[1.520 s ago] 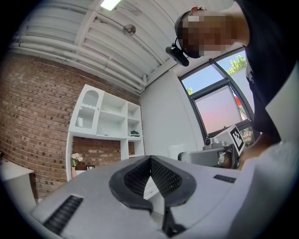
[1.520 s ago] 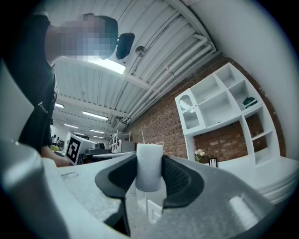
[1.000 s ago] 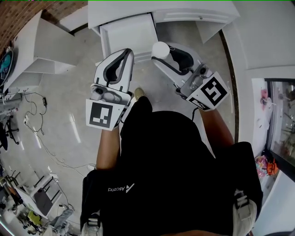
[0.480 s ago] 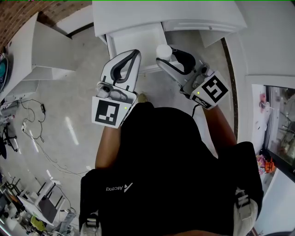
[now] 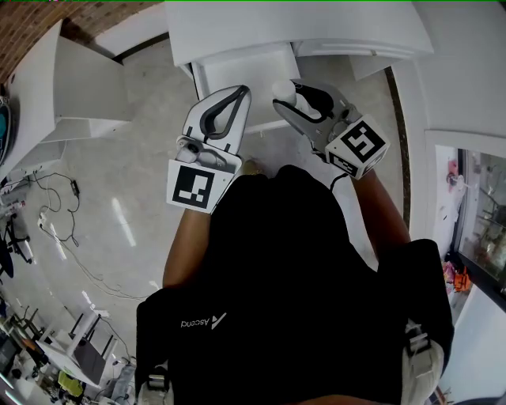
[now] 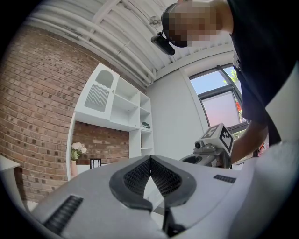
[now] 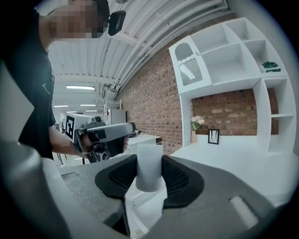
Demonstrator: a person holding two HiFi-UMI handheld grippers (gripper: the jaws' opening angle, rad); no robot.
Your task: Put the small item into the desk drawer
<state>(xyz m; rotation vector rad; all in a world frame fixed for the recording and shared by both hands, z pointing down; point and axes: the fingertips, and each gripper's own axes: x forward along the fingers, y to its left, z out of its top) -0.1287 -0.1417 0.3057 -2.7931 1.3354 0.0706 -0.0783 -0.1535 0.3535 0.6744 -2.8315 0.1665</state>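
right gripper (image 5: 287, 94) fingers clamped on small white item (image 5: 282, 86), item upright between them. left gripper (image 5: 240, 90) fingers together, nothing in them. in last second person came closer to white surface (image 5: 277, 20); open drawer (image 5: 237, 67) now lies right under both grippers. item looks to be over drawer's right side, not let go yet. likely next: lower item in, then spread fingers.

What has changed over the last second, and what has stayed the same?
The right hand-held gripper brought the cylinder nearer, to the front right corner of the open drawer. The left hand-held gripper moved up to its front edge. Unchanged: right shut on the cylinder, left shut and empty, drawer open.
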